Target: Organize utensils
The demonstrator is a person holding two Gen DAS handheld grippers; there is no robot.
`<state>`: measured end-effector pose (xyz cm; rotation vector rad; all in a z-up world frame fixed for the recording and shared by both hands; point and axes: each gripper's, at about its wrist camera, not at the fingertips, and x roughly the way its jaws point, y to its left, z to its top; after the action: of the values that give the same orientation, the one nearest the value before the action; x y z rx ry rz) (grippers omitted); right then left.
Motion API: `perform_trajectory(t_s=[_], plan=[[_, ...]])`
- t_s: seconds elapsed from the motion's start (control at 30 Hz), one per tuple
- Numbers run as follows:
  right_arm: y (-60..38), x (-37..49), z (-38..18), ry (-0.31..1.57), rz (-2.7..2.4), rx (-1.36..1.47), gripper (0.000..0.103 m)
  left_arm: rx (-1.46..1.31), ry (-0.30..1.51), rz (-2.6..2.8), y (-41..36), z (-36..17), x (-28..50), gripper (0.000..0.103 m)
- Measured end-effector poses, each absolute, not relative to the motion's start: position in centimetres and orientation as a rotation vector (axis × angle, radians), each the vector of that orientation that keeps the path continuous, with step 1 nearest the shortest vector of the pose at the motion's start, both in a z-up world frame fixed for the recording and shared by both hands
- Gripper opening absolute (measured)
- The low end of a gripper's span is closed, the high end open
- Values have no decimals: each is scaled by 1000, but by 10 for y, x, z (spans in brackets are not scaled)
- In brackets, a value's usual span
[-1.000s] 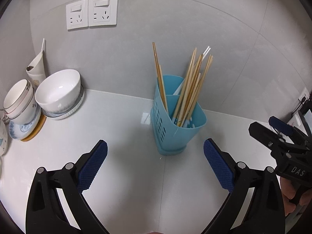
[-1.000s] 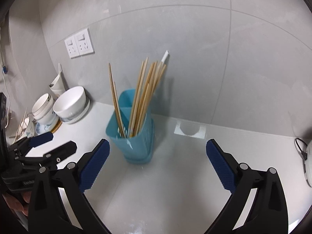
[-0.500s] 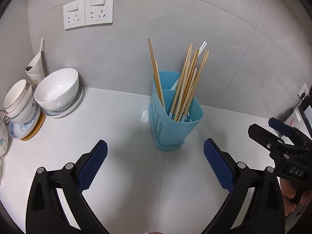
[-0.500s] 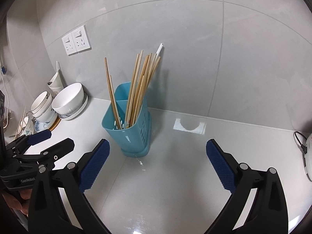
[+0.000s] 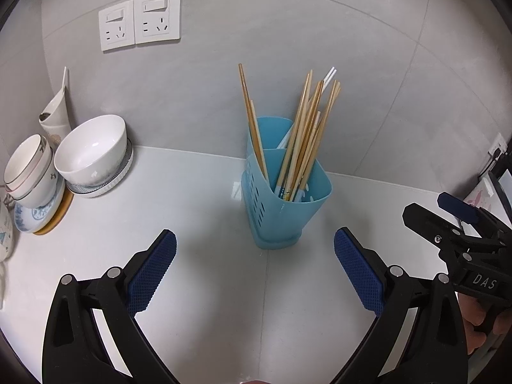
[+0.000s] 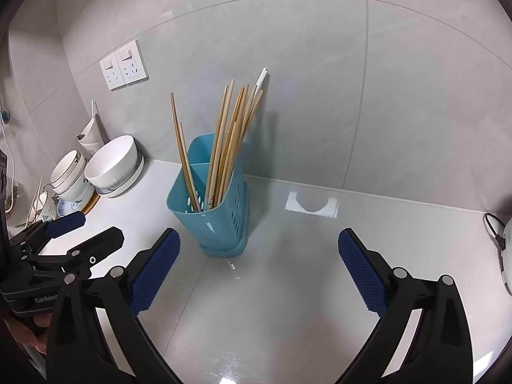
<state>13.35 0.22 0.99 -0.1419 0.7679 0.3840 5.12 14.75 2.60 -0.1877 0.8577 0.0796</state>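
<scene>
A blue plastic utensil holder (image 5: pixel 281 204) (image 6: pixel 212 220) stands upright on the white counter near the grey wall. Several wooden chopsticks (image 5: pixel 307 134) (image 6: pixel 227 140) lean in its near compartment, two of them (image 5: pixel 252 121) tilted left apart from the bunch. A white stick (image 6: pixel 261 78) pokes out at the back. My left gripper (image 5: pixel 255 257) is open and empty, a short way in front of the holder. My right gripper (image 6: pixel 258 257) is open and empty too, with the holder just beyond its left finger. Each gripper shows at the edge of the other's view.
Stacked white bowls (image 5: pixel 92 150) (image 6: pixel 112 160) and patterned cups on plates (image 5: pixel 28 172) sit at the left against the wall. Two wall sockets (image 5: pixel 140 19) hang above. A white device with a black cable (image 6: pixel 502 240) lies at the far right.
Both grippers have drawn back slightly and shifted; the holder now sits a little lower and more central in each view. Both stay open and nothing was grasped.
</scene>
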Motion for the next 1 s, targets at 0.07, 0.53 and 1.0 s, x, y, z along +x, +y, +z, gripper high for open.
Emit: perform_trajectory(t_s=[0.07,0.53,1.0], plan=[[2,133,10,768,384,-142,95,-187,857,78,147,26,52,97],[1,134,11,772,381,-129,95,-188,846,73,146,29,52,97],[0,134,11,782,388,-130,95,-176,847,69,144,30,52,97]])
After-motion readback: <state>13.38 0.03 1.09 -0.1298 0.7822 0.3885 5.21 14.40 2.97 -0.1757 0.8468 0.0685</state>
